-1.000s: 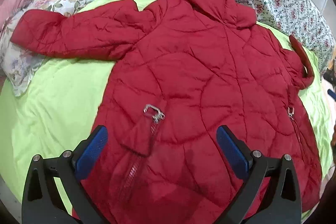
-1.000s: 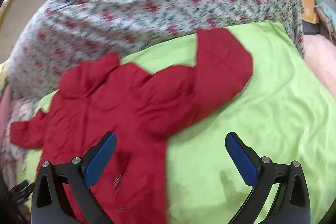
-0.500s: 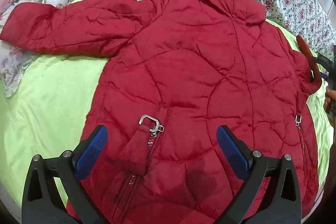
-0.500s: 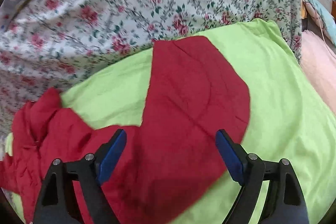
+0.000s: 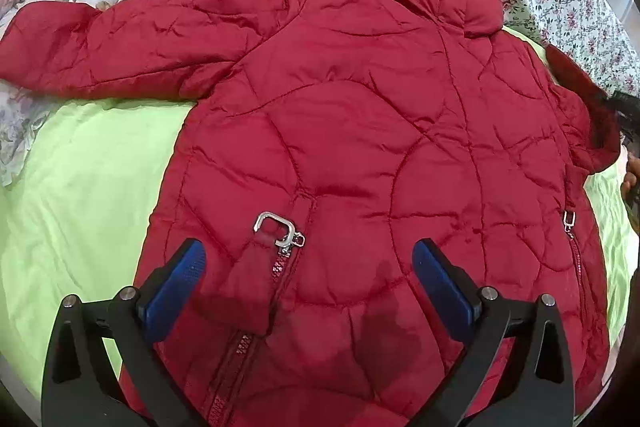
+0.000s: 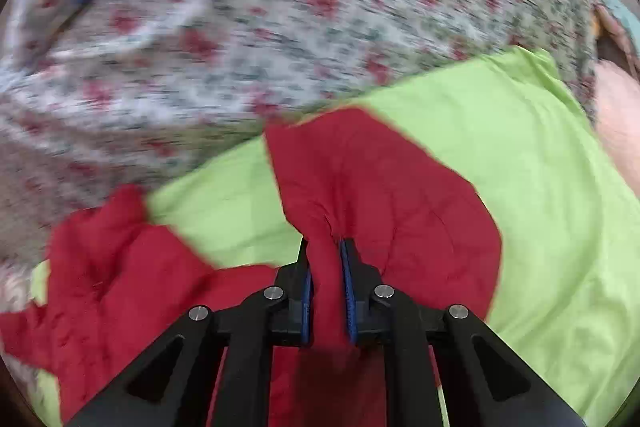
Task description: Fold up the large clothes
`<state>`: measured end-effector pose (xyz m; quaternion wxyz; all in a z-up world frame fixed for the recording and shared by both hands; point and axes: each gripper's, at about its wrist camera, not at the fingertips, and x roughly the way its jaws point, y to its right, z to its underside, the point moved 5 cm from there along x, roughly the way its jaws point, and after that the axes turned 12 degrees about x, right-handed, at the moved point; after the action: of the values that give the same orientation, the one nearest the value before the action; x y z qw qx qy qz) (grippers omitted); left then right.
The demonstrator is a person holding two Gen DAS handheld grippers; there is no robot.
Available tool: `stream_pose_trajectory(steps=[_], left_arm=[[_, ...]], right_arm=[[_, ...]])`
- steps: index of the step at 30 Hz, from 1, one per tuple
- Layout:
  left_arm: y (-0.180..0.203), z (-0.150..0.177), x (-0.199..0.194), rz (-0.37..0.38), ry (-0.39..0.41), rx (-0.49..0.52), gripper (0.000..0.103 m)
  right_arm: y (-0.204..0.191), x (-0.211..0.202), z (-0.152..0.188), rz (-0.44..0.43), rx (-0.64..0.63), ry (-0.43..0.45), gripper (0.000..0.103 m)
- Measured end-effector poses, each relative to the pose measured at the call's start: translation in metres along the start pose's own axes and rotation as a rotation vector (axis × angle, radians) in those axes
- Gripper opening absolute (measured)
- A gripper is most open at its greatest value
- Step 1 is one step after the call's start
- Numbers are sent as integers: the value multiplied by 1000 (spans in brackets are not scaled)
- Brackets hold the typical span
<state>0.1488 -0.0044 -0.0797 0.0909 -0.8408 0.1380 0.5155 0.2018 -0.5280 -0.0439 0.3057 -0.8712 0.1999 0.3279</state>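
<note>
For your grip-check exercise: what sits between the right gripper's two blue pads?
A pinched fold of the red jacket sleeve fills the right gripper; the right wrist view shows it.

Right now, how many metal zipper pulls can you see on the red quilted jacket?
2: a large silver zipper pull near the jacket's middle, and a small one toward its right edge. Others may be hidden.
</note>
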Motion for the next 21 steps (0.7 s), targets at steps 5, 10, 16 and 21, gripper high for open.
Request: stream_pose_trajectory(steps=[5, 10, 16, 21], left_arm=[[-2, 3, -2, 8, 1, -3, 103], [-7, 7, -3, 20, -4, -14, 103], [-11, 10, -3, 43, -7, -14, 103], [-12, 3, 1, 64, -14, 4, 103]], right_arm=[[-59, -37, 43, -175, -121, -22, 12], [-103, -55, 95, -315, -221, -100, 12], [-149, -57, 168, -441, -375, -256, 12], [-173, -50, 218, -478, -546, -386, 13]])
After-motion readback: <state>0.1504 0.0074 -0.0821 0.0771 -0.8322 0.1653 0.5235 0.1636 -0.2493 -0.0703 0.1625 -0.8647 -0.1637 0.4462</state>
